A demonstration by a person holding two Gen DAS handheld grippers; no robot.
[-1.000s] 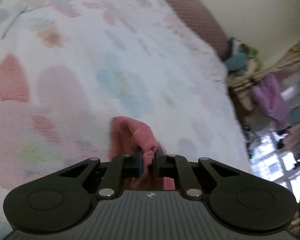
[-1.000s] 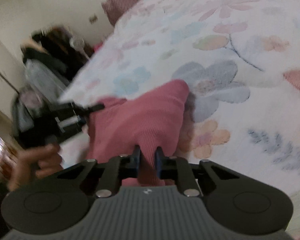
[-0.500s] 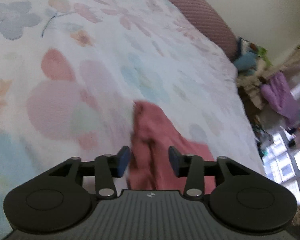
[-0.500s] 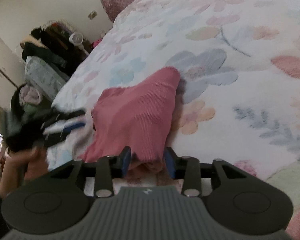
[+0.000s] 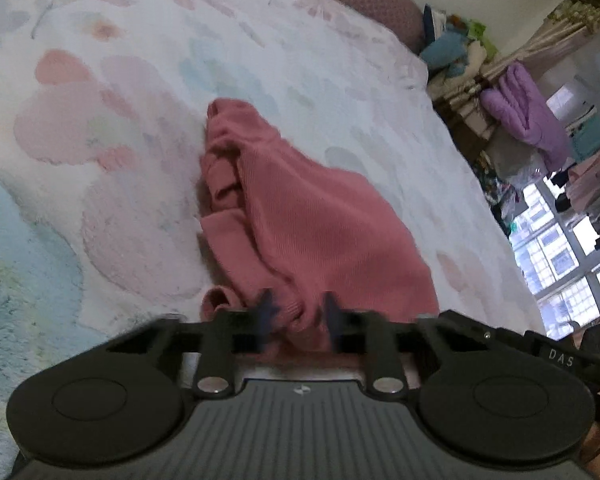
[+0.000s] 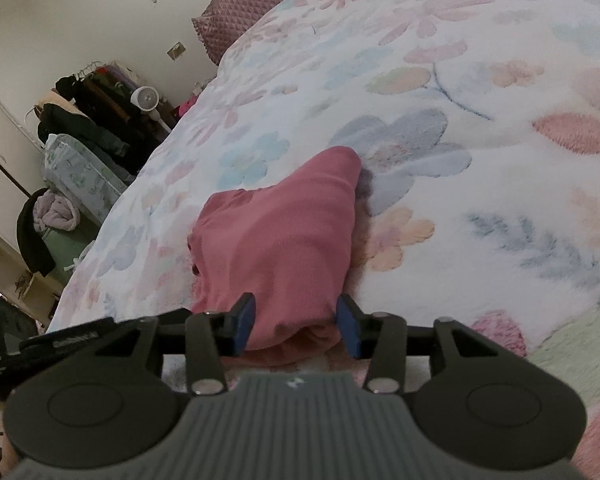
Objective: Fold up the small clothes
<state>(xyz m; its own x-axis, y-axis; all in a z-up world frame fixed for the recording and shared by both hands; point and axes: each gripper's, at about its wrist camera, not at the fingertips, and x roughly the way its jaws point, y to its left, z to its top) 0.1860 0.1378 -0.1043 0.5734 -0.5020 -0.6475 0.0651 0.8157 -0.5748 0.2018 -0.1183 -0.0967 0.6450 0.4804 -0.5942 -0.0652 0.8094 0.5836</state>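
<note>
A small pink ribbed garment (image 5: pixel 320 220) lies crumpled on the floral bedspread (image 5: pixel 120 120). My left gripper (image 5: pixel 298 316) is at its near hem. Its blurred jaws are closing, and a bunch of the pink cloth fills the gap between the pads. In the right wrist view the same garment (image 6: pixel 292 232) stretches away from my right gripper (image 6: pixel 296 326). That gripper's jaws are opening. They stand wide on either side of the near fold, with the blue pads (image 6: pixel 246 316) clear of the cloth. The left gripper's body (image 6: pixel 40 344) shows at the lower left of that view.
A pink quilted pillow (image 6: pixel 260 8) lies at the head of the bed. Beyond the bed's left edge are a clothes rack (image 6: pixel 100 108), a small fan (image 6: pixel 144 98) and piled laundry. On the other side hang a purple garment (image 5: pixel 524 116) and a window (image 5: pixel 560 256).
Both grippers let go of the lifted garment, which dropped onto the bedspread. The left one moved along it and is closing on the near hem. The right one stays spread wide.
</note>
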